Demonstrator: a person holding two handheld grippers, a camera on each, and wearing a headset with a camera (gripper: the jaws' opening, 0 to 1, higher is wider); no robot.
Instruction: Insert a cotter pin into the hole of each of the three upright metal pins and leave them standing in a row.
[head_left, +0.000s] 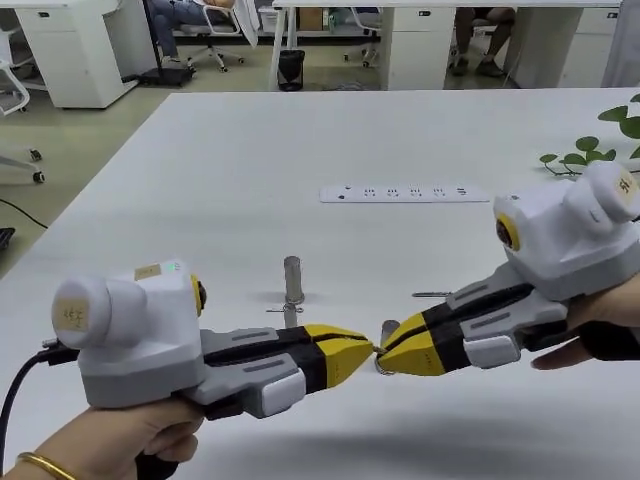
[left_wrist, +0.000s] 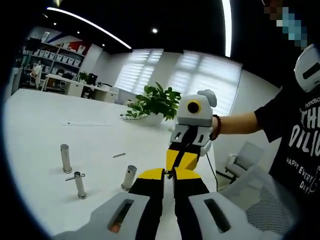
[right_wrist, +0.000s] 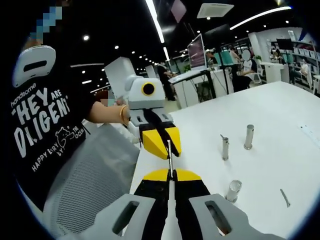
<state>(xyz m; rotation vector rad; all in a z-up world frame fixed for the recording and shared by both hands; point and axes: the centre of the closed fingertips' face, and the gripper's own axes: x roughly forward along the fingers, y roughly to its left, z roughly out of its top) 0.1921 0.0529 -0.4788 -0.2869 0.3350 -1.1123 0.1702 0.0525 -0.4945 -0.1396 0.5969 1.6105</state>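
Three upright metal pins stand on the white table (head_left: 200, 180). The far pin (head_left: 292, 280) is bare. The middle pin (head_left: 290, 316) has a cotter pin through its top (left_wrist: 79, 184). The near pin (head_left: 388, 330) sits just behind the gripper tips. My left gripper (head_left: 368, 348) and right gripper (head_left: 384, 354) meet tip to tip above the table. A thin cotter pin (right_wrist: 169, 160) runs from between my right jaws into the left gripper's tips (right_wrist: 167, 156). Both pairs of jaws look shut on it. A loose cotter pin (head_left: 432, 294) lies flat to the right.
A white power strip (head_left: 405, 193) lies farther back on the table. A leafy plant (head_left: 600, 140) sits at the right edge. Desks and chairs stand beyond the table's far edge.
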